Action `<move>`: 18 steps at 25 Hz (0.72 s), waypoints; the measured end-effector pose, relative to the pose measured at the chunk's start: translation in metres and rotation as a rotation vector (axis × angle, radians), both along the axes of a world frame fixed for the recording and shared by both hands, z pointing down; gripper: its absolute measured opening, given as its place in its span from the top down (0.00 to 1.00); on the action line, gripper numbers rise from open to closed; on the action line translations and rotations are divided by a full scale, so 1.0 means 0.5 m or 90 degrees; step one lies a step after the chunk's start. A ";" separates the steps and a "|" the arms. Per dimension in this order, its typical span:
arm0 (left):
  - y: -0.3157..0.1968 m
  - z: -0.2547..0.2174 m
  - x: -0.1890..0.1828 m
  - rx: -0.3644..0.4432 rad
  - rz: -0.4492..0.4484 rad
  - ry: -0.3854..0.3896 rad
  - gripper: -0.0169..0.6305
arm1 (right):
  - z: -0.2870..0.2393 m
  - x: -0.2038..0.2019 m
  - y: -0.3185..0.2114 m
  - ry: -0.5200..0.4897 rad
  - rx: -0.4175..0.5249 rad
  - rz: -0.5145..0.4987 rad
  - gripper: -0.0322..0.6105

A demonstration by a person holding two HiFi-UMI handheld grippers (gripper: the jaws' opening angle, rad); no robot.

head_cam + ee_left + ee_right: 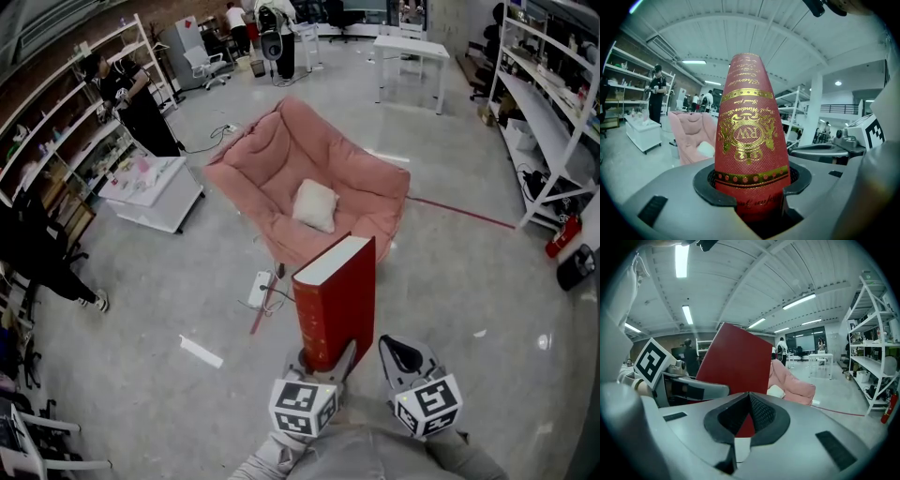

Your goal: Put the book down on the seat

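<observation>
Left hand-held gripper (323,364) is clamping upright book (339,298) at its base; seat (272,159) is lying straight ahead, well apart. Right hand-held gripper (403,354) is idling, jaws together.

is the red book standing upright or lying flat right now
Upright: the red book stands on end, its lower end clamped in the left gripper, in the air short of the pink seat.
</observation>
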State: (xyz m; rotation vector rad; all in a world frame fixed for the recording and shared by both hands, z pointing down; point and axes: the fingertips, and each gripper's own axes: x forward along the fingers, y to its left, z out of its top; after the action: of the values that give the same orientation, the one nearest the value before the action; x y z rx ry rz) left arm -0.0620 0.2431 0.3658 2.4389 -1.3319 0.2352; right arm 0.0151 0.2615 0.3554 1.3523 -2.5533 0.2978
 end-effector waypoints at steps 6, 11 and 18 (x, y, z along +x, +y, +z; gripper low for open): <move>-0.113 0.000 -0.020 -0.012 0.016 -0.002 0.60 | -0.005 -0.022 -0.113 -0.003 -0.004 0.015 0.94; -0.206 0.005 -0.044 -0.014 0.041 -0.008 0.60 | -0.006 -0.052 -0.210 0.001 -0.001 0.027 0.94; -0.310 0.010 -0.080 -0.015 0.057 -0.004 0.60 | -0.005 -0.079 -0.319 0.005 0.008 0.052 0.94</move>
State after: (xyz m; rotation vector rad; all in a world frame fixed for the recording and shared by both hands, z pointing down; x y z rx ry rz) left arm -0.1018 0.0878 0.3709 2.4830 -1.2168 0.2804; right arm -0.0244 0.1021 0.3530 1.4630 -2.5020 0.2910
